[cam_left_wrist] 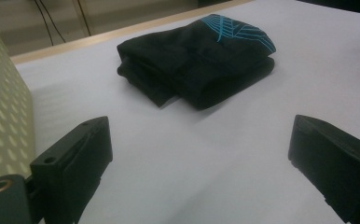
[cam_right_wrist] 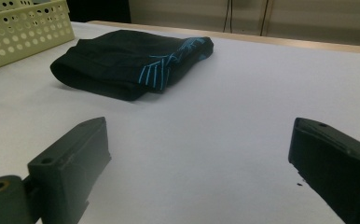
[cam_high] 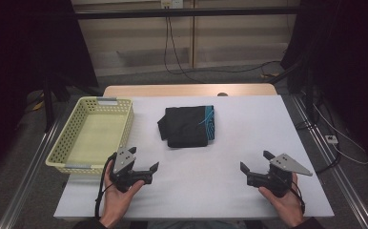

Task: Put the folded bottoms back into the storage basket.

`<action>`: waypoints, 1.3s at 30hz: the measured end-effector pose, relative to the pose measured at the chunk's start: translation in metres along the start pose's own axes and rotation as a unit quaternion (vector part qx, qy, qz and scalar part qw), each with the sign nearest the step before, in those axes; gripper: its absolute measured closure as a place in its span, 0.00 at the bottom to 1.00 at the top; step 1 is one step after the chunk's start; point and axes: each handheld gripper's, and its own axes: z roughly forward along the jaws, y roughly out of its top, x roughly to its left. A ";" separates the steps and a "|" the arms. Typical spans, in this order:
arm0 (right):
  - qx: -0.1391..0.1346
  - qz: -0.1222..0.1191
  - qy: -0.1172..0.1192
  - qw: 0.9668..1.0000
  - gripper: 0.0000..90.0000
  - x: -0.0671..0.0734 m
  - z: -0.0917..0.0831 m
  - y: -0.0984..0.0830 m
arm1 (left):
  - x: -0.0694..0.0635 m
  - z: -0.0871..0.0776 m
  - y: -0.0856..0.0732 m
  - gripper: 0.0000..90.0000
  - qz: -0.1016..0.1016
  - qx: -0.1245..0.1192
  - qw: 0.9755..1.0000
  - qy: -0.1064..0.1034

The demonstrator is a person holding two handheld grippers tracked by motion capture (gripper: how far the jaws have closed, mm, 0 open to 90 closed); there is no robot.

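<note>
Two grippers rest low on the white table (cam_high: 249,143), jaws spread wide and gripping nothing. The yellow basket (cam_high: 63,143) sits just beside the left gripper (cam_high: 146,160), at its eleven o'clock. The folded black garment (cam_high: 188,125) with blue stripes lies mid-table, at one o'clock from the left gripper and eleven o'clock from the right gripper (cam_high: 254,161), apart from both.

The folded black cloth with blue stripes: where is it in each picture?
High view: the black cloth lies mid-table, right of the yellow basket.
Left gripper view: upper centre, basket at left edge.
Right gripper view: upper left, basket in the corner.
Shared landmark: the basket.
</note>
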 end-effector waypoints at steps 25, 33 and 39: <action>0.012 -0.005 0.007 1.000 0.05 0.002 0.007 0.000 | 0.012 0.033 0.025 0.05 -0.020 0.029 0.999 -0.029; 0.011 -0.003 0.006 1.000 0.05 0.001 0.006 0.000 | 0.014 0.046 0.045 0.06 -0.022 0.016 0.999 -0.042; 0.011 -0.005 0.005 1.000 0.05 0.003 0.006 0.001 | 0.016 0.061 0.051 0.06 -0.019 0.028 0.999 -0.039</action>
